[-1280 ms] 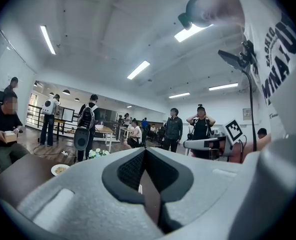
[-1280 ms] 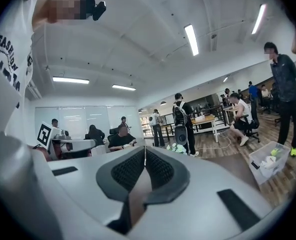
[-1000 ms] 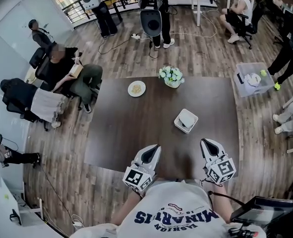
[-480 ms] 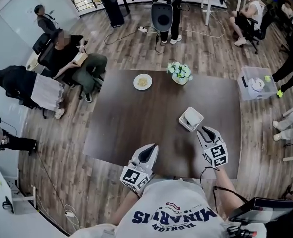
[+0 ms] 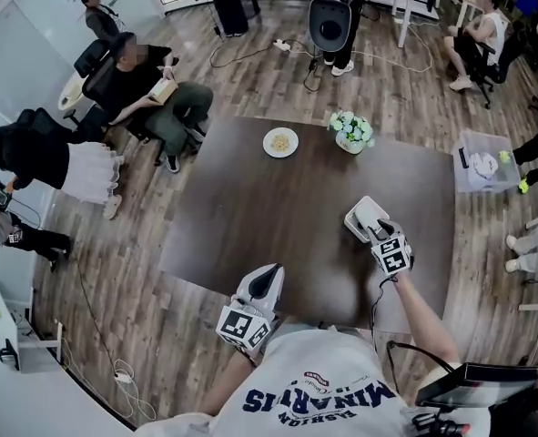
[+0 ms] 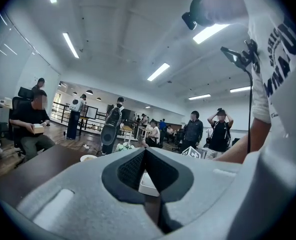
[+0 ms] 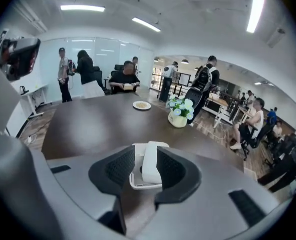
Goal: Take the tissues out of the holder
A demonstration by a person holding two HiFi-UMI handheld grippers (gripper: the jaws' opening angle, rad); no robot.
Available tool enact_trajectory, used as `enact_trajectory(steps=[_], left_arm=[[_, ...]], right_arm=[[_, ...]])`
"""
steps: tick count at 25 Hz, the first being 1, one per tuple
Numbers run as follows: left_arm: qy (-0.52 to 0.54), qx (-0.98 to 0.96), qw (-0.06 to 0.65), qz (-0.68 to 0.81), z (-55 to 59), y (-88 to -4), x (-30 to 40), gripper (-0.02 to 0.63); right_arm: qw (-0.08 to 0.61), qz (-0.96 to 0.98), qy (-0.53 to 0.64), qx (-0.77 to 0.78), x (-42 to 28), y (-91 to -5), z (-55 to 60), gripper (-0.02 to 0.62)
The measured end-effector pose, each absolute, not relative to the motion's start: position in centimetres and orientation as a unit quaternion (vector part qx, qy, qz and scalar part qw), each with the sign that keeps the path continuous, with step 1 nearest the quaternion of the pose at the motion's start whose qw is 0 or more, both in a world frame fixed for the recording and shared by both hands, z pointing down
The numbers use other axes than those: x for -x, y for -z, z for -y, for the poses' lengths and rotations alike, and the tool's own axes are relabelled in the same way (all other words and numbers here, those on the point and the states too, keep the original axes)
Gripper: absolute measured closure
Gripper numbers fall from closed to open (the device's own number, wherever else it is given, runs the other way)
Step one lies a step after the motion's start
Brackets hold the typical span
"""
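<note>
Starting at the left: the left gripper (image 5: 269, 275) hangs over the near edge of the dark table (image 5: 241, 208), well to the left of the white tissue holder (image 5: 353, 219) and nearer the person than it. Its jaws are pressed together at the tips, and nothing is caught between them. Through the small gap behind those tips, the left gripper view shows only the holder, far off.

Moving across, a small plate (image 5: 280, 142) sits well beyond the holder and to its left. A pot of pale flowers (image 5: 351, 130) stands beyond the holder too, almost straight behind it.

Now the holder itself: it sits on the table's right half, tilted a little against the table's edges. The tissues (image 7: 150, 168) stand upright in it as a folded white stack, still inside.

And on the right, the right gripper (image 5: 378, 230) is angled down at the holder's near side, its marker cube trailing behind. Its jaws have just been opening and now stand spread wide. In the right gripper view the tissue stack rises between the two dark pads, which are released, not clamped on it.
</note>
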State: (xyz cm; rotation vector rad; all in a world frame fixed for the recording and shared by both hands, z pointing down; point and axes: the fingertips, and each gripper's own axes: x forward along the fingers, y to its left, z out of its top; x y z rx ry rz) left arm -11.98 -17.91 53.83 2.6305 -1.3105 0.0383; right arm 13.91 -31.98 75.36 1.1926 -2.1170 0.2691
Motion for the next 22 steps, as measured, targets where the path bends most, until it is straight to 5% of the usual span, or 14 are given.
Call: enact_trajectory(steps=[11,22], left_arm=[[-0.017,-0.88,0.108,0.462,17.7,-54.5,13.5,0.601],[-0.013,-0.878,0.109,0.467,17.7,-54.6,13.5,0.601]], right_arm=[[0.505,0.752,-0.087,-0.415,-15.2,-84.2,35.2,0.446],[0.503,0.747,-0.103,-0.423,-15.5,-84.6,35.7,0.462]])
